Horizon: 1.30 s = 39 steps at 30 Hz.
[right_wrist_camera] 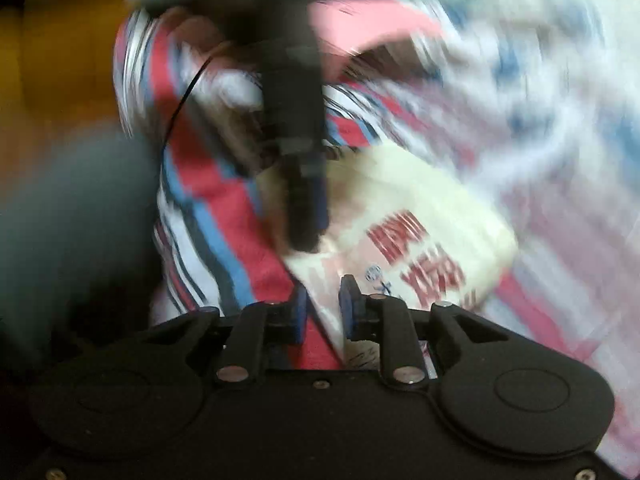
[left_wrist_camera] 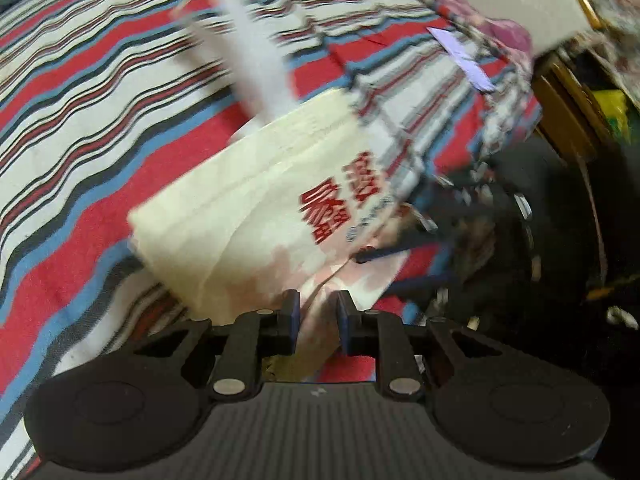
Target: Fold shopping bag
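Observation:
The shopping bag is cream cloth with red characters, folded into a thick rectangle on a striped red, white and blue bedsheet. A white strap runs up from it. My left gripper has its jaws a little apart around the bag's near corner. In the right wrist view, heavily blurred, the bag lies ahead and my right gripper has a narrow gap at the bag's near edge. The other gripper reaches down onto the bag from above.
The bed's edge drops off at the right of the left wrist view, with wooden furniture and dark clutter beyond. A floral cloth lies at the far right of the bed.

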Available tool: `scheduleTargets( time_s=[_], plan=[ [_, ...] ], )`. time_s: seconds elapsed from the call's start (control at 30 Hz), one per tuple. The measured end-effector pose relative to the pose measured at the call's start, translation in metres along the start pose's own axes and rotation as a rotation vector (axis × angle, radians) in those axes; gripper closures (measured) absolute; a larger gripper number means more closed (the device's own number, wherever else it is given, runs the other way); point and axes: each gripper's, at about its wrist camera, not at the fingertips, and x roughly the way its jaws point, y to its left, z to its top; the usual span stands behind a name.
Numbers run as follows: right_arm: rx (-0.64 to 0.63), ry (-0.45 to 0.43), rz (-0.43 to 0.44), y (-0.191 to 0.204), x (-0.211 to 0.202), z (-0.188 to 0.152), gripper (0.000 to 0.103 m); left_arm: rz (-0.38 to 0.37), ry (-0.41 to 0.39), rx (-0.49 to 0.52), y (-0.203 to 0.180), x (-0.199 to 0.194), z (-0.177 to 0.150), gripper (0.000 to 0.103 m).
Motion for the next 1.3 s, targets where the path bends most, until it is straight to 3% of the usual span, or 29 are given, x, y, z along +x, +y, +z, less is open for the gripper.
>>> scheduleTargets(
  time_s=[0.13,0.27,0.33,0.4,0.53,0.77,0.9,1.07,1.2,1.3],
  plan=[
    [0.339,0.087,0.244,-0.049,0.004,0.004,0.085,-0.003,-0.028,0.022,-0.008,-0.008,-0.011,0.083],
    [0.573,0.179,0.429,-0.087,0.026,-0.004,0.088,0.073,-0.108,0.099,-0.017,-0.019,-0.02,0.083],
    [0.643,0.216,0.495,-0.103,0.037,-0.007,0.09,0.036,-0.127,0.144,-0.02,-0.023,-0.022,0.082],
    [0.663,0.241,0.531,-0.108,0.041,-0.008,0.091,0.018,-0.124,0.201,-0.027,-0.023,-0.022,0.082],
    [0.678,0.27,0.559,-0.113,0.046,-0.006,0.091,0.093,-0.07,0.333,-0.042,-0.014,-0.015,0.082],
    [0.704,0.281,0.561,-0.112,0.046,-0.01,0.094,0.121,0.006,0.246,-0.034,-0.003,-0.003,0.081],
    [0.64,0.26,0.524,-0.109,0.039,-0.003,0.094,0.099,0.01,0.154,-0.022,-0.003,0.002,0.082],
    [0.45,0.185,0.335,-0.092,0.008,0.009,0.088,0.026,0.022,0.031,0.003,0.003,0.011,0.082],
    [0.194,0.076,0.104,-0.055,-0.022,0.012,0.087,0.039,0.033,0.02,0.004,0.006,0.013,0.082],
    [-0.061,0.003,-0.011,-0.006,-0.031,0.008,0.087,0.077,0.035,0.035,-0.002,0.01,0.013,0.082]
  ],
)
